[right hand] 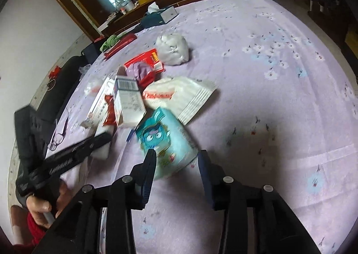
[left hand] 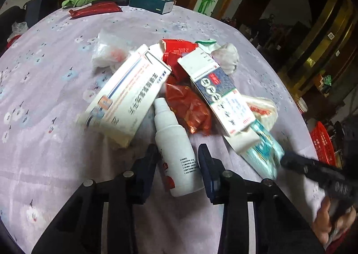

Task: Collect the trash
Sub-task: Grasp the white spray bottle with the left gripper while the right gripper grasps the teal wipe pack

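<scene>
Trash is lying heaped mid-worktop [left hand: 56,75], the pieces overlapping, which is keeping them within reach of both tools. White spray bottle [left hand: 173,148] is lying on its side with its body between the spread jaws of the left hand-held gripper [left hand: 176,153], not yet pinched; its printed panel is too small to read. Teal cartoon tissue pack [right hand: 165,142] is lying flat at the near edge of the heap, its near end between the spread fingers of the right hand-held gripper [right hand: 176,156], apparently lined up for a grasp. Long white carton [left hand: 125,95] and blue-and-white carton [left hand: 221,95] are leaning across red wrappers [left hand: 190,106]; both are carrying Chinese print, blurred and unreadable. Barcode is showing on one carton end in the right view. Tissue box [left hand: 152,2] is standing well apart at the far edge.
</scene>
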`<state>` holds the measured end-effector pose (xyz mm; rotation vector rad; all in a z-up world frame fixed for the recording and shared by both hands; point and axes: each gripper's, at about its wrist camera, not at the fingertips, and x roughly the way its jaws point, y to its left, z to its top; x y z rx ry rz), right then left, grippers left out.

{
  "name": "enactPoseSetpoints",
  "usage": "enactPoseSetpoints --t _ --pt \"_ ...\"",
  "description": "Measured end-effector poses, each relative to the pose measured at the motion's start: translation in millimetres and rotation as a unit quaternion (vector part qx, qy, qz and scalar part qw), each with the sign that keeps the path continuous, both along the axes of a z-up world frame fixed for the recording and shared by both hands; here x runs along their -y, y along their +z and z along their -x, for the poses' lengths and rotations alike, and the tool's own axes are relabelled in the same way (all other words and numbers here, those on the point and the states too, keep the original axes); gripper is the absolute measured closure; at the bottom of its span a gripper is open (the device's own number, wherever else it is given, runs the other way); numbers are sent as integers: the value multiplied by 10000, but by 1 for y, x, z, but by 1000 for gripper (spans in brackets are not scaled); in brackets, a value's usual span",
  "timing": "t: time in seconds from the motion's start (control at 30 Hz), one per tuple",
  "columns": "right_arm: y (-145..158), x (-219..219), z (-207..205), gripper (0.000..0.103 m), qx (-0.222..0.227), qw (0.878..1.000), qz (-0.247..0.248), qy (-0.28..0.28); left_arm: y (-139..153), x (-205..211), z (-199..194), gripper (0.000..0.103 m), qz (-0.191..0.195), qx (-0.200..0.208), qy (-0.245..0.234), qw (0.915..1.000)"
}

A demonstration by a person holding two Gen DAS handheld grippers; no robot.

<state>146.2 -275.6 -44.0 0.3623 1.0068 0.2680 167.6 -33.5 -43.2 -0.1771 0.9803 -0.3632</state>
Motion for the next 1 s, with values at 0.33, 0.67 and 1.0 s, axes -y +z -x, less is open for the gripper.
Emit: enactPoseSetpoints --t 0.33,0.67,1.0 --pt "2 -19 -18 36 163 9980 580 190 6 -20 42 72 3 96 -260 9996" --pt "-10 -66 -15 36 244 9801 1829 725 -2 -23 30 72 -105 65 -115 9999" --pt "0 -59 4 65 390 9842 1658 483 -2 -25 40 74 -53 255 -137 9996"
